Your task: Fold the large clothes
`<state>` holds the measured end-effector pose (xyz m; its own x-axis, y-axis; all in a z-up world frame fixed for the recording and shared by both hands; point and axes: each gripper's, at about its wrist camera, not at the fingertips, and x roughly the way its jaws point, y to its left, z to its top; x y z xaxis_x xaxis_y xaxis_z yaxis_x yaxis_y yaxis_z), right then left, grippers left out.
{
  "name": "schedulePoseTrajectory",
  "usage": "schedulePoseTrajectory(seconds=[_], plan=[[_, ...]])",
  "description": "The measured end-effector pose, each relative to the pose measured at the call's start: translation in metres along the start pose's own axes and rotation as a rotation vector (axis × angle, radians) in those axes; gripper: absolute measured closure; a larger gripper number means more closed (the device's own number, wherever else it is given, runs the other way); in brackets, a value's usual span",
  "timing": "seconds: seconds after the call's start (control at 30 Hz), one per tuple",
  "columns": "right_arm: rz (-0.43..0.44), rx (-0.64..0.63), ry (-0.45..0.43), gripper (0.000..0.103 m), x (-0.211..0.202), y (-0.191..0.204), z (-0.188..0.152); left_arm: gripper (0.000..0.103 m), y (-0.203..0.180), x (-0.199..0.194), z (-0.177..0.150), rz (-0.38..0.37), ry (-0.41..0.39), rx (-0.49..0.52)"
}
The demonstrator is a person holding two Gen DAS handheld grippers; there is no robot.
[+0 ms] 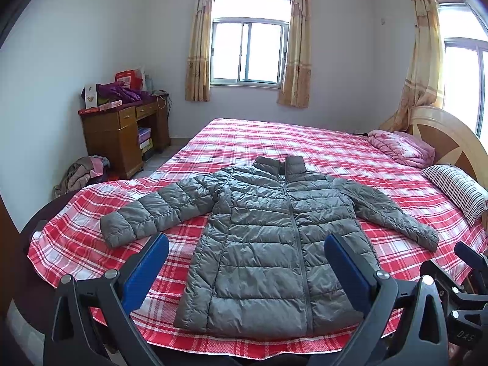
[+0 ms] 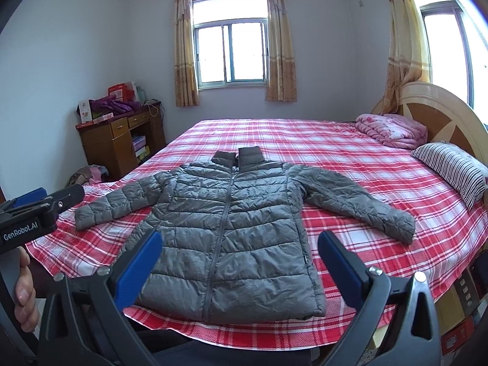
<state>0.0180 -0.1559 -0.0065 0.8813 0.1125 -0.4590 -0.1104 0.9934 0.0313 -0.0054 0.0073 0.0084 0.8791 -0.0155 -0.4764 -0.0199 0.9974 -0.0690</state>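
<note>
A grey quilted puffer jacket lies flat and zipped on the bed, collar away from me, both sleeves spread outward. Its hem sits near the front edge of the red plaid sheet. My left gripper hovers open above the hem, blue pads wide apart with nothing between them. My right gripper is also open over the lower jacket, holding nothing. The left gripper's body shows at the left edge of the right wrist view, with a hand on its handle.
A folded pink quilt and a striped pillow lie by the wooden headboard on the right. A cluttered wooden desk stands at the far left wall, with a clothes heap on the floor.
</note>
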Motion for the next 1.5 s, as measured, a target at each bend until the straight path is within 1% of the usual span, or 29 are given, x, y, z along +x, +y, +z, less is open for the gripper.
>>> schedulePoseTrajectory(seconds=[0.13, 0.33, 0.67, 1.5], plan=[[-0.017, -0.014, -0.001, 0.0, 0.0, 0.002, -0.002, 0.001, 0.0, 0.0, 0.0, 0.001, 0.0, 0.002], [-0.034, -0.029, -0.003, 0.0, 0.001, 0.003, -0.001, 0.001, -0.002, 0.003, -0.001, 0.004, 0.01, 0.033], [-0.036, -0.028, 0.0, 0.0, 0.002, 0.001, -0.001, 0.001, -0.002, 0.008, -0.004, 0.013, 0.018, 0.048], [-0.034, -0.029, 0.001, 0.0, 0.004, 0.0, -0.001, 0.001, -0.004, 0.01, -0.007, 0.002, 0.026, 0.055]])
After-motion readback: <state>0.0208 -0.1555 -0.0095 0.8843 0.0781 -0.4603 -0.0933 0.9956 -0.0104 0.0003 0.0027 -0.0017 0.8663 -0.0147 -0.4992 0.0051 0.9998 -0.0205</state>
